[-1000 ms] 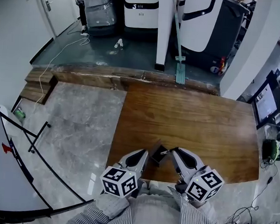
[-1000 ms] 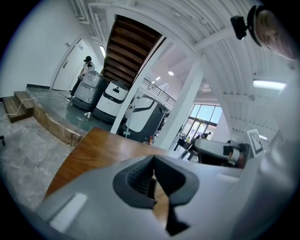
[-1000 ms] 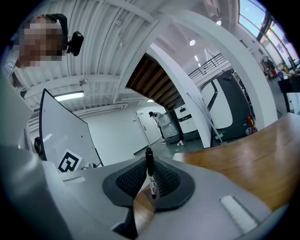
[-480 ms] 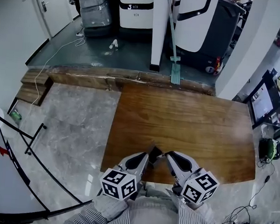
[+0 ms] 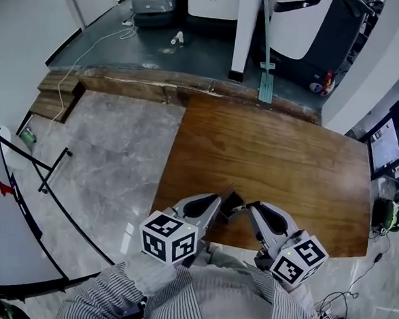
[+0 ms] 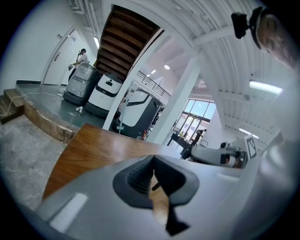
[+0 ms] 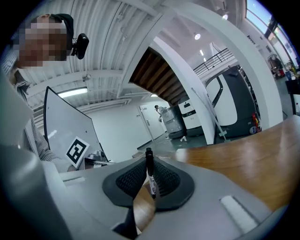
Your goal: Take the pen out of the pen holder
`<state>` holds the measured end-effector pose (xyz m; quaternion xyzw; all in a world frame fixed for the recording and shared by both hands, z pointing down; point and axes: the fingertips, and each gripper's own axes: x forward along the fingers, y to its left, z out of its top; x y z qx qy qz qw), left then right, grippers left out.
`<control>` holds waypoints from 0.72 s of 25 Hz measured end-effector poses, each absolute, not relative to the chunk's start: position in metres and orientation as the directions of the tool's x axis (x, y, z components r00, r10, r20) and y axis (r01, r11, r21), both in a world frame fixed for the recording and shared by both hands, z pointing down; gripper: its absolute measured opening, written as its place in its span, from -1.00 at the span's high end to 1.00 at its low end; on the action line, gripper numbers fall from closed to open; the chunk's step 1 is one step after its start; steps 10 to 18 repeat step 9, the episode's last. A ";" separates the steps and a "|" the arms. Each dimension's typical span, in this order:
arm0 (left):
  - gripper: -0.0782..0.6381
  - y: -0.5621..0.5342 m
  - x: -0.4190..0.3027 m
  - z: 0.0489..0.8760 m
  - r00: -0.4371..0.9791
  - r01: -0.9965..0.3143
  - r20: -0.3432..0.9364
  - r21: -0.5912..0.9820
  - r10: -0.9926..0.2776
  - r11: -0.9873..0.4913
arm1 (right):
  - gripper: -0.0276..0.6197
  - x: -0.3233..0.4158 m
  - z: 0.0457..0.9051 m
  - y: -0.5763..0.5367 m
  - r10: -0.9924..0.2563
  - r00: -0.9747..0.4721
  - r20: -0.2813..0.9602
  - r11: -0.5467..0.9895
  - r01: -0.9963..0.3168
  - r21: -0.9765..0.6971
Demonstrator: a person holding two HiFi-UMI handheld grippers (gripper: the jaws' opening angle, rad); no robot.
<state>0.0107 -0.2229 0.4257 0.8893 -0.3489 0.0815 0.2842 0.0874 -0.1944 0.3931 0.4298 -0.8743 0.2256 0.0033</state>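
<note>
Clamped on the pen (image 7: 150, 182), my right claw (image 7: 148, 161) presses its ribbed pads against the black barrel from both sides, and the pen's dark end stands up past the tips. My left claw (image 6: 153, 161) is drawn almost together on a thin dark sliver, which I take for a wall of the pen holder (image 5: 232, 204). From above, its tip touches that small dark box, which sits close to the near edge of the wooden tabletop (image 5: 281, 154), right between my two claws.

So I judge the grasp made and the holder steadied. The pulling out itself is what is left, or is only just under way, since my right claw's tip is just beside the holder.

I cannot tell whether the pen's lower end is inside the holder or clear of it. From above, claws and holder crowd together and the pen is too small to pick out. My right claw's own view shows only the stretch between the pads. Whether the holder has other pens in it I cannot make out.
</note>
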 end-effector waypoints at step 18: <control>0.76 -0.231 0.000 0.421 0.756 -0.654 0.381 0.416 -0.531 -0.632 | 0.79 0.087 0.398 -0.197 -0.744 -0.632 0.217 0.529 -0.756 -0.386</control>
